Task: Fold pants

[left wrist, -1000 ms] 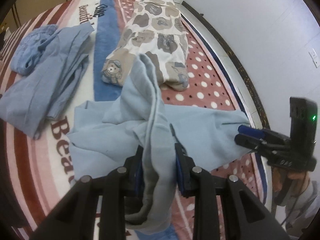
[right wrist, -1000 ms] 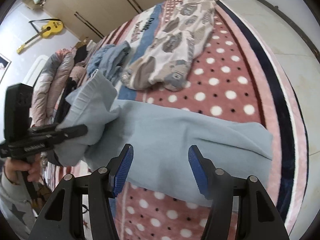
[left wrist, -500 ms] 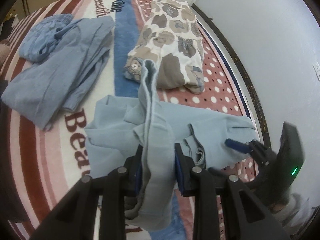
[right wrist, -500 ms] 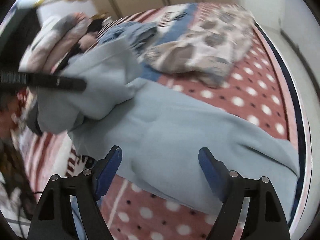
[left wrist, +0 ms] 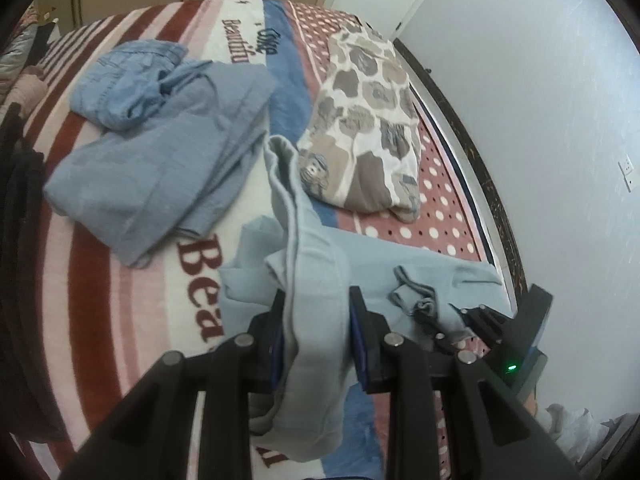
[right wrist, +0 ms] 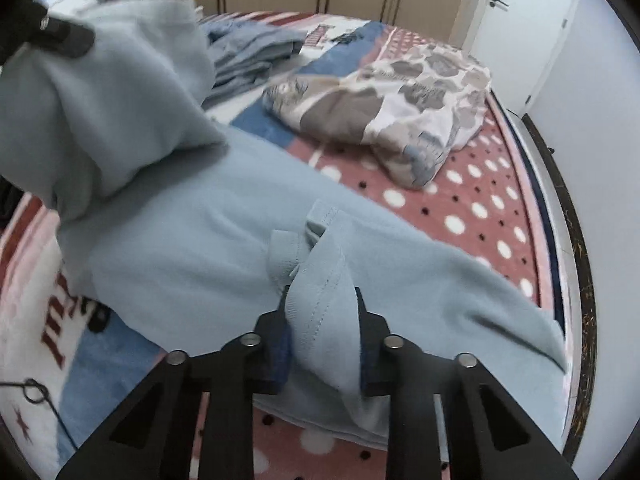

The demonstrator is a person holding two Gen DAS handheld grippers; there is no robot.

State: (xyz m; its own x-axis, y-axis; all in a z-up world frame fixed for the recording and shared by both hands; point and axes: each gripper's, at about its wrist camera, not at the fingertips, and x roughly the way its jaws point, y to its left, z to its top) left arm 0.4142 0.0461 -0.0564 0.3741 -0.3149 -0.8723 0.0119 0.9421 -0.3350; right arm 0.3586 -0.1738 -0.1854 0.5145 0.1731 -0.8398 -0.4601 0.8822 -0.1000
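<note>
Pale blue pants (left wrist: pixel 372 256) lie across a patterned blanket on a bed. My left gripper (left wrist: pixel 316 308) is shut on a bunched length of them, which rises between the pads and hangs down in front. In the right wrist view the pants (right wrist: pixel 180 240) spread over the middle, and my right gripper (right wrist: pixel 320 300) is closing its jaws on a raised fold at the near edge, pads pressing the cloth. One finger (right wrist: pixel 60 36) of the left gripper shows at the top left, holding lifted fabric. The right gripper (left wrist: pixel 468 312) appears low at the right in the left wrist view.
A loosely folded grey-blue garment (left wrist: pixel 160 160) and a crumpled denim-blue one (left wrist: pixel 128 76) lie far left. A bear-print garment (left wrist: pixel 360 120) lies beyond the pants. The bed's right edge (left wrist: pixel 480 200) meets floor and a white wall. A thin black cable (right wrist: pixel 36 392) crosses the blanket.
The right gripper, open over the flat pants before, has dropped to their near edge and closed on a fold. The left gripper kept its hold and carried its bunch of fabric sideways and a little upward.
</note>
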